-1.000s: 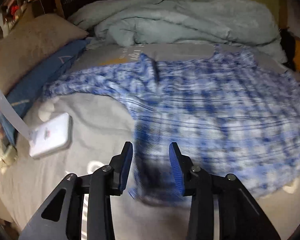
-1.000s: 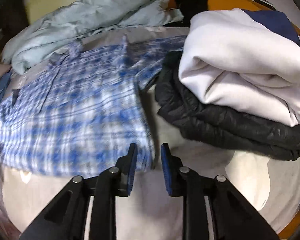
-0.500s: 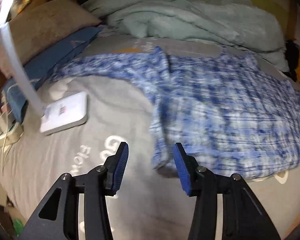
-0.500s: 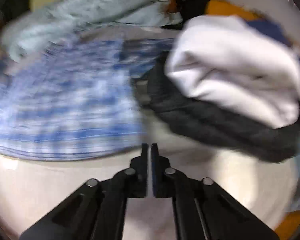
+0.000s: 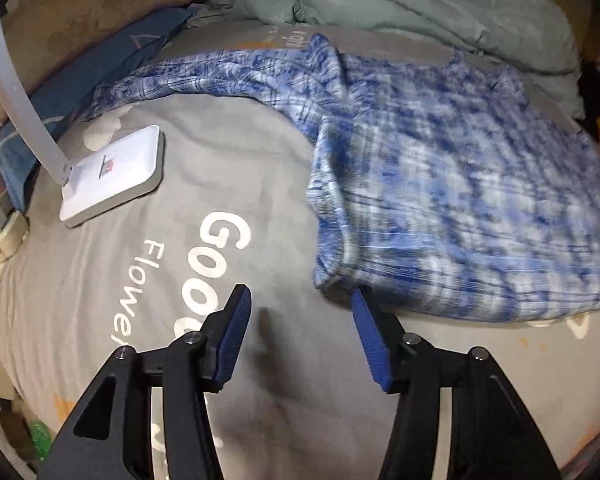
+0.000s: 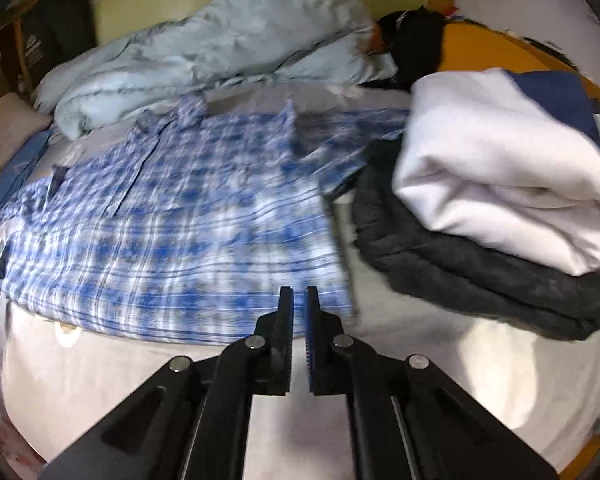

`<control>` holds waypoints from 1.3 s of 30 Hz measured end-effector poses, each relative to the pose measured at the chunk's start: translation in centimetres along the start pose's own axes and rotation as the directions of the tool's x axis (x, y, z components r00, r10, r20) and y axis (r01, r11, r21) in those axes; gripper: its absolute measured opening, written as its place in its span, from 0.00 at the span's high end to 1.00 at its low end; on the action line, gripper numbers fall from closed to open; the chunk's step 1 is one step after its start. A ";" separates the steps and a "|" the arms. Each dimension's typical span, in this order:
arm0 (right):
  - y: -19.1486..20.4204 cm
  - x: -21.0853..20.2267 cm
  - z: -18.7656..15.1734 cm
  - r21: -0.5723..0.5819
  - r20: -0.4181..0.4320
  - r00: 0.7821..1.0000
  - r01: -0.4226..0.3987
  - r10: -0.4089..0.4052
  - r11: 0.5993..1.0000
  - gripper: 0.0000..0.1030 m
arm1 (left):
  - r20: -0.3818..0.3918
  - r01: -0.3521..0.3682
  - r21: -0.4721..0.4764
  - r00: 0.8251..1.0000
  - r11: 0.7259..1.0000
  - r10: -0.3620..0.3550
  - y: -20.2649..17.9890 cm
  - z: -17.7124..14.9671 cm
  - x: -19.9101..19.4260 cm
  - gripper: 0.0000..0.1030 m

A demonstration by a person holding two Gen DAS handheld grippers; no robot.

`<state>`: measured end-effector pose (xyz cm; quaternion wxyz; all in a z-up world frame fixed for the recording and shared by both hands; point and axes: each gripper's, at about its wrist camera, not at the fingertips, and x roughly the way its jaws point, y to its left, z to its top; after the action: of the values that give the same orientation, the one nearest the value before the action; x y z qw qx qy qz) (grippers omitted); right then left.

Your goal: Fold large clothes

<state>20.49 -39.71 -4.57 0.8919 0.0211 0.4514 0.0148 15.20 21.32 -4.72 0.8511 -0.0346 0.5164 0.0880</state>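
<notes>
On your grey printed bedspread [image 5: 220, 184], left to right: white lamp base [image 5: 112, 174] at ten o'clock, your left gripper [image 5: 298, 312] parted and empty, blue plaid shirt [image 5: 440, 184] spread flat, your right gripper [image 6: 299, 300] pinched closed over its hem, folded white garment [image 6: 500, 184] on a black jacket [image 6: 460, 272] at two o'clock.

- Lower left, left wrist view: bare grey bedsheet [image 5: 228, 184]; white lamp base [image 5: 112, 174] at left edge
- Right, right wrist view: stacked garments [image 6: 500, 184] obstruct

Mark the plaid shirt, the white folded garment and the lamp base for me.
plaid shirt [image 6: 172, 248], right wrist view, middle of its body.
white folded garment [image 6: 500, 184], right wrist view, top of the fold.
lamp base [image 5: 114, 174], left wrist view, flat top.
</notes>
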 end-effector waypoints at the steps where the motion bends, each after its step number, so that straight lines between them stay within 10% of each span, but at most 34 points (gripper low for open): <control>1: 0.2 0.6 -0.1 0.003 -0.026 1.000 -0.006 0.006 1.000 0.96 | 0.005 -0.023 0.001 1.000 1.000 0.023 0.0 0.1 0.3 0.63; 4: 1.0 3.4 -0.1 -0.006 -0.097 0.994 0.051 -0.051 0.999 0.96 | 0.014 -0.064 0.013 0.998 0.998 0.064 0.0 0.4 1.2 1.00; 8: 0.0 4.6 -0.5 0.017 -0.143 0.987 0.082 -0.079 0.996 0.96 | 0.116 -0.274 -0.020 0.955 0.962 0.274 1.5 0.7 -0.4 0.99; 12: -0.2 4.1 -0.4 0.024 -0.133 0.988 0.081 -0.077 0.996 0.96 | 0.124 -0.069 -0.082 0.989 0.994 0.078 3.9 1.1 -1.8 0.99; 17: -0.3 1.8 -0.4 0.040 -0.065 0.996 0.055 -0.052 0.998 0.85 | 0.159 0.060 0.004 0.985 0.998 -0.060 1.8 0.8 -3.1 0.97; 19: -0.1 0.9 -0.3 0.036 -0.038 0.999 0.032 -0.031 0.999 0.81 | 0.155 0.074 0.036 0.985 0.997 -0.079 0.6 0.9 -3.1 0.81; 22: 0.6 0.9 -0.2 0.021 -0.029 1.000 0.008 -0.007 1.000 0.76 | 0.138 0.017 0.039 0.990 0.999 -0.022 -0.5 1.5 -1.9 0.60; 29: 0.3 2.8 -0.5 0.018 -0.099 0.992 0.081 -0.079 0.997 0.75 | 0.014 -0.253 -0.013 0.967 0.967 0.253 0.8 2.1 3.5 0.82; 35: -0.4 0.8 0.0 0.062 -0.031 0.998 0.060 -0.059 0.996 0.61 | 0.130 -0.025 -0.083 0.991 0.996 0.035 0.8 2.2 -1.1 0.82; 39: 1.5 -1.1 -0.7 -0.043 0.048 0.999 0.022 -0.020 0.999 0.49 | 0.241 0.104 0.078 0.963 0.992 -0.120 -2.8 1.4 -5.4 0.77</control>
<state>19.30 -38.25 -4.00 0.9027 -0.0025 0.4300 0.0146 14.51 18.16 0.65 0.9127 -0.0253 0.4070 0.0265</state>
